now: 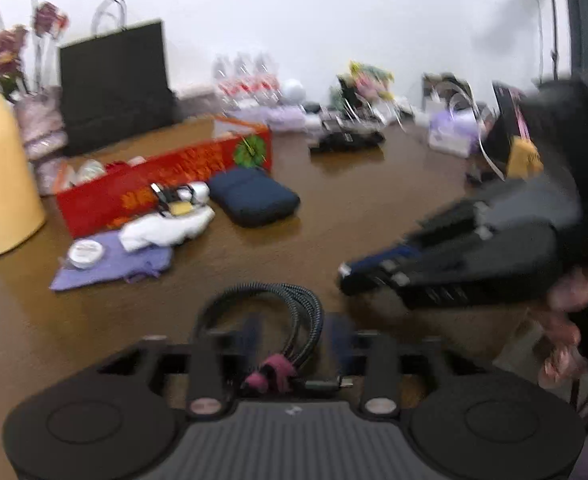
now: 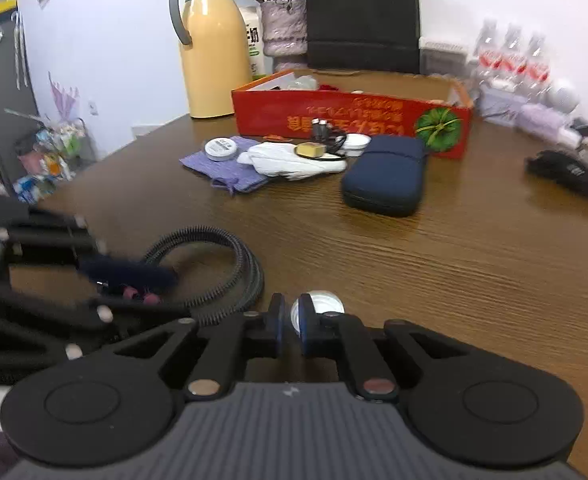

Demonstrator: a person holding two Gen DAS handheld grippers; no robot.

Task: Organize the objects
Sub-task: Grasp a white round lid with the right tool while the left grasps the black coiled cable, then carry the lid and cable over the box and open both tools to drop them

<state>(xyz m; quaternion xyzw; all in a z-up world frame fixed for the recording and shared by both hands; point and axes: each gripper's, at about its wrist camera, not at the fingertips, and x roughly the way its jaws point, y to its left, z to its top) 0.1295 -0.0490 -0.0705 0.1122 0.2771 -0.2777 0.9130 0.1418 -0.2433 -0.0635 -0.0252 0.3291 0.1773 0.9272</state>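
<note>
A coiled black braided cable (image 1: 277,320) with a pink strap lies on the wooden table between the fingers of my left gripper (image 1: 289,332), which is open around it. The cable also shows in the right wrist view (image 2: 221,264). My right gripper (image 2: 289,320) is shut on a small white round tin (image 2: 322,304). It shows from the side in the left wrist view (image 1: 358,272). A red box (image 2: 350,118) stands further back. Before it lie a navy case (image 2: 386,174), white gloves (image 2: 294,162), a purple pouch (image 2: 221,168) and a round tin (image 2: 221,149).
A yellow thermos (image 2: 213,48), a flower vase (image 2: 283,26) and a black paper bag (image 2: 364,16) stand at the back. Water bottles (image 2: 510,56) and a black object (image 2: 566,172) are at the right. The table edge (image 2: 105,156) runs along the left.
</note>
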